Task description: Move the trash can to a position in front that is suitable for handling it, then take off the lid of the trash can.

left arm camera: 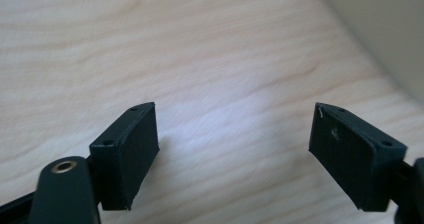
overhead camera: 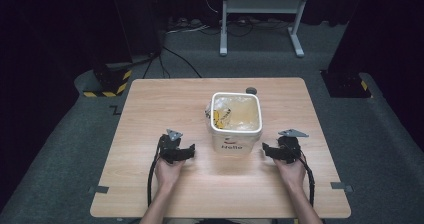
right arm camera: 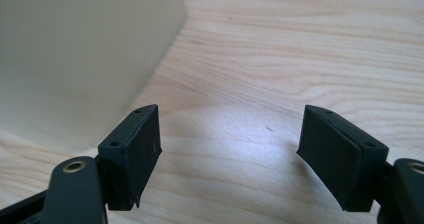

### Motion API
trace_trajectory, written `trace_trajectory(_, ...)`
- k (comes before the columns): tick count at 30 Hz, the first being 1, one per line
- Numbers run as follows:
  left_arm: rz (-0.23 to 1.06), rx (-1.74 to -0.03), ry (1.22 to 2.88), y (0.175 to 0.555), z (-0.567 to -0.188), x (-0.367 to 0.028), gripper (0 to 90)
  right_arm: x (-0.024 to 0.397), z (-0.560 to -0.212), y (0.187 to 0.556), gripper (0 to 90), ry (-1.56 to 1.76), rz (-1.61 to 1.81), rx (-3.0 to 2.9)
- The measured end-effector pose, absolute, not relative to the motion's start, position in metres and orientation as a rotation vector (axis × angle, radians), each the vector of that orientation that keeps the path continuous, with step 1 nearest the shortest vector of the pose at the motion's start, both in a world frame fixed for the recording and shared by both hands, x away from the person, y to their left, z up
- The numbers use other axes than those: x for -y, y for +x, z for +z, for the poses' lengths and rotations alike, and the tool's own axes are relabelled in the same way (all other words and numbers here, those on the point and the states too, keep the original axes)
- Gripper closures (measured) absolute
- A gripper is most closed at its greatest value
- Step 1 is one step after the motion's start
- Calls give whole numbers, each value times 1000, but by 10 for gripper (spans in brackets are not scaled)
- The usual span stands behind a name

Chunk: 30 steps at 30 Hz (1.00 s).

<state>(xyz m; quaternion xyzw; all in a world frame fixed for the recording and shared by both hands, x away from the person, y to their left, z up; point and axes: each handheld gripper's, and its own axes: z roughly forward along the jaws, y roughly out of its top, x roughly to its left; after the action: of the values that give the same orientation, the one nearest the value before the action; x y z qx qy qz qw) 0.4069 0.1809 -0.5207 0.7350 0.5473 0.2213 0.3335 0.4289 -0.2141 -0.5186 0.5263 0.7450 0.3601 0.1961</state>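
Note:
A white square tub (overhead camera: 236,119) stands upright in the middle of the wooden table (overhead camera: 165,99), with a clear bag and something yellow inside it. My left gripper (overhead camera: 184,153) rests low over the table to the tub's left, jaws wide apart and nothing between them. In the left gripper view its jaws (left arm camera: 232,156) frame bare wood, with the tub's wall (left arm camera: 385,29) at the upper right. My right gripper (overhead camera: 267,151) sits to the tub's right, open and empty. In the right gripper view (right arm camera: 227,156) the tub's side (right arm camera: 80,59) fills the upper left.
A small dark round object (overhead camera: 251,90) lies on the table just behind the tub. Beyond the table stand a white metal frame (overhead camera: 260,14) and floor cables. Black-and-yellow striped bases (overhead camera: 107,81) sit at the far corners on the grey carpet.

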Motion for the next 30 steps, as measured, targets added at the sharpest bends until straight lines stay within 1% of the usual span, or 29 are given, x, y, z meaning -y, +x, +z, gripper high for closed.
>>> trace_trajectory(1, 574, -1429, 1934, 406, -524, -187, 199, 214, -520, 429, 253, 1473, 992, -2089)
trace_trajectory(2, 574, -1429, 1934, 406, -524, -187, 219, 214, -520, 429, 253, 1473, 992, -2089)
trace_trajectory(3, 588, -1428, 1936, 404, -524, -189, 219, 214, -522, 428, 268, 1465, 969, -2084)
trace_trajectory(6, 610, -1407, 1947, 401, -527, -192, 214, 211, -524, 425, 275, 1411, 912, -2070)
trace_trajectory(9, 620, -1409, 1944, 399, -527, -194, 213, 211, -524, 426, 259, 1412, 911, -2072)
trace_trajectory(18, 619, -1405, 1947, 400, -527, -194, 210, 209, -524, 426, 263, 1431, 897, -2053)
trace_trajectory(22, 616, -1406, 1944, 400, -527, -193, 210, 210, -521, 427, 292, 1437, 895, -2088)
trace_trajectory(30, 612, -1405, 1943, 400, -527, -194, 210, 220, -503, 423, 338, 1439, 1036, -2068)
